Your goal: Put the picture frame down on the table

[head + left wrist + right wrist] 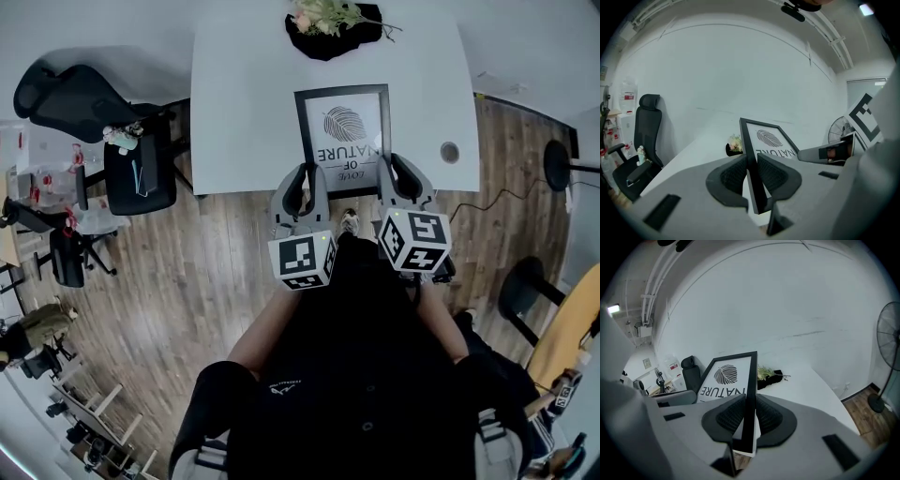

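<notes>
A black picture frame [344, 131] with a leaf print and the word NATURE is over the front part of the white table [244, 94]. My left gripper [302, 187] is shut on its near left corner, and my right gripper [405, 178] is shut on its near right corner. In the left gripper view the frame's edge [752, 159] runs between the pads of the left gripper [752, 173]. The right gripper view shows the frame [724, 376] clamped the same way in the right gripper [749, 416]. Whether the frame's far edge touches the table is unclear.
A black bag with pale flowers [333, 28] lies at the table's far edge, beyond the frame. A round grommet [450, 151] sits in the table's right part. Black office chairs [141, 169] stand left of the table, a fan stand [562, 164] to the right on the wood floor.
</notes>
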{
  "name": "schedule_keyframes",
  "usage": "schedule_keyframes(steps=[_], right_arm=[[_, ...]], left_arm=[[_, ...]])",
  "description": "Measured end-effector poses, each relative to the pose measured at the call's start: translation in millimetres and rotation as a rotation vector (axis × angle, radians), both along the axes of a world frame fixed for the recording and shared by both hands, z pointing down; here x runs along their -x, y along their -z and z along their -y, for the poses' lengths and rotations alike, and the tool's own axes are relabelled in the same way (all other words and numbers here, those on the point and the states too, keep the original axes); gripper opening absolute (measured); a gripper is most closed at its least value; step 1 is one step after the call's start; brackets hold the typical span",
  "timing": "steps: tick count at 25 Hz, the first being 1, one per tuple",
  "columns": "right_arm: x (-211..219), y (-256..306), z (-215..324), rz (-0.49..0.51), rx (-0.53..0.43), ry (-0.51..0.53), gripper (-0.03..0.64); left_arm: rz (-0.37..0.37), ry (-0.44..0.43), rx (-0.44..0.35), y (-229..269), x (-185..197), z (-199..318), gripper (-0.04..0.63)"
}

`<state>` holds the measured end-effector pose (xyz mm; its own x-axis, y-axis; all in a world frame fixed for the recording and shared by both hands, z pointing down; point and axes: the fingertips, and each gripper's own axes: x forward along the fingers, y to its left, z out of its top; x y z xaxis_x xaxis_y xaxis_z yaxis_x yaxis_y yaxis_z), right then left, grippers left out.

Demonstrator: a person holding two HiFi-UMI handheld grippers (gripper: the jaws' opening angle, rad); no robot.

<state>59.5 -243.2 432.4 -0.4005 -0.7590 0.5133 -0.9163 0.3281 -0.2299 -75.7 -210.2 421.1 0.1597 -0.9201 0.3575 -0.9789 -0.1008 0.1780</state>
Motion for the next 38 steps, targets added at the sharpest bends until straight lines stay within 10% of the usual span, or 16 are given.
schedule_keyframes(steps=[38], right_arm=[[20.1, -194.8, 65.6, -0.055, 0.415, -0.33, 0.069]], left_arm=[[0.03, -0.443, 0.371, -202.6, 18.4, 126.3, 0.077]])
